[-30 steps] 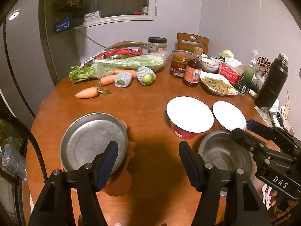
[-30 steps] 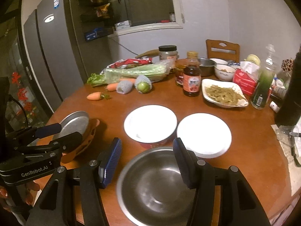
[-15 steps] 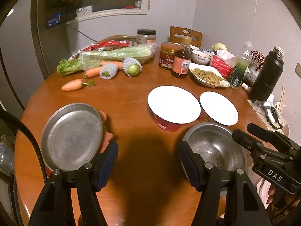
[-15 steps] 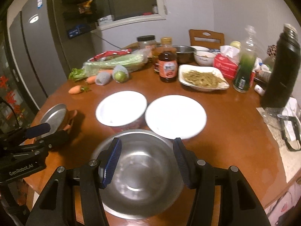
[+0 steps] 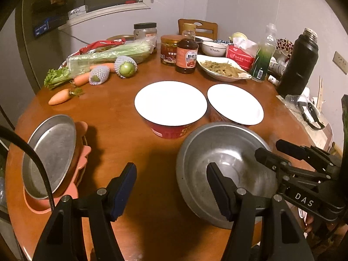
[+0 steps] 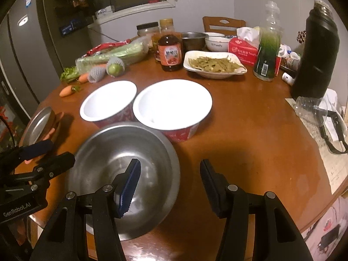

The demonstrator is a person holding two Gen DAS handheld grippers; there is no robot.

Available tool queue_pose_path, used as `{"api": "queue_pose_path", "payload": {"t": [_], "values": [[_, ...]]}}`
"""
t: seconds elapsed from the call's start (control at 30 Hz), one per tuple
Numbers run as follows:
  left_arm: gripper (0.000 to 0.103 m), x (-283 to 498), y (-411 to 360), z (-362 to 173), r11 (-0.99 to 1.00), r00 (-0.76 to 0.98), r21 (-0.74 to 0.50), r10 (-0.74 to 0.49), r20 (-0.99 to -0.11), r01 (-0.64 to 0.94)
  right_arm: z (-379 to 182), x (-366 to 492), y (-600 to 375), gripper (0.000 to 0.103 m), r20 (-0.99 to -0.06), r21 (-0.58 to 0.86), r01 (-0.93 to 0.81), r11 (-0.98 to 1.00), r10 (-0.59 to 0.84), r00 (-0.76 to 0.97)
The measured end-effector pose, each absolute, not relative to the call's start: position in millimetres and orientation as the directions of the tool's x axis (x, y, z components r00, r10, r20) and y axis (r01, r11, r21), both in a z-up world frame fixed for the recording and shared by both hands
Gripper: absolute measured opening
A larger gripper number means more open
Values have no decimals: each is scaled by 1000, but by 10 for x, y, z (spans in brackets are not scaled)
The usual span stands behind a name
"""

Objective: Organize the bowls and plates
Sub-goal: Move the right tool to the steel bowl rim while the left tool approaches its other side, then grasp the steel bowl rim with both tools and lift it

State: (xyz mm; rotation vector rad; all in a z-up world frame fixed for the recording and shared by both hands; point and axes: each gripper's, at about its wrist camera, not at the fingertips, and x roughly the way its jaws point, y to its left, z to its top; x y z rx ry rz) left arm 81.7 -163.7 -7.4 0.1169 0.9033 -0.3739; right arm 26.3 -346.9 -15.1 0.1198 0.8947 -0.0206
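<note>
The left gripper (image 5: 171,187) stands about half open, its ridged dark-blue pads gripping nothing; the right-hand pad hangs over the rim of a wide, dull stainless-steel bowl (image 5: 217,152), the other over bare wood. The right gripper (image 6: 169,180) is likewise half open and empty, its left pad above that same steel bowl's scuffed hollow and its right pad over the glossy round brown wooden table (image 6: 250,141).

Just behind the steel bowl sit two round red paper bowls with smooth white insides (image 6: 171,106), side by side and nearly touching. At the table's left edge a shallow, matte round metal plate (image 5: 52,152) rests tilted on a scalloped salmon-pink plastic plate (image 5: 80,163).

Farther back lie an orange carrot (image 5: 59,96), foam-netted green fruit (image 5: 126,67), wrapped celery (image 5: 108,54), a brown-glass sauce bottle (image 5: 186,54), a white oblong dish of cooked greens (image 6: 214,65) and a tall matte black flask (image 6: 317,54).
</note>
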Motion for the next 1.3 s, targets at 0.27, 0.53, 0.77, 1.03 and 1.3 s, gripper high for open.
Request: {"api": "queue_pose_path", "payload": {"t": [0.27,0.53,0.77,1.03,1.3], "values": [[66,848,-1729,-152,927,543,-63,-271,-795,370,-251,286,-3512,58,-795,110,61,992,51,604],[66,849,-1842,-233,921,522,-63,-273,-808,385,-265,270,-3476,39,-788,110,33,993,67,612],[54,859,-1915,-297,916,509,-72,-284,-813,395,-284,281,-3402,30,-793,98,0,995,78,604],[52,823,-1734,-262,926,511,-79,-273,-815,369,-226,248,-3274,29,-791,93,-36,995,96,605],[52,737,-1522,-263,938,519,-53,-235,-822,341,-194,207,-3029,30,-788,92,-98,991,133,601]]}}
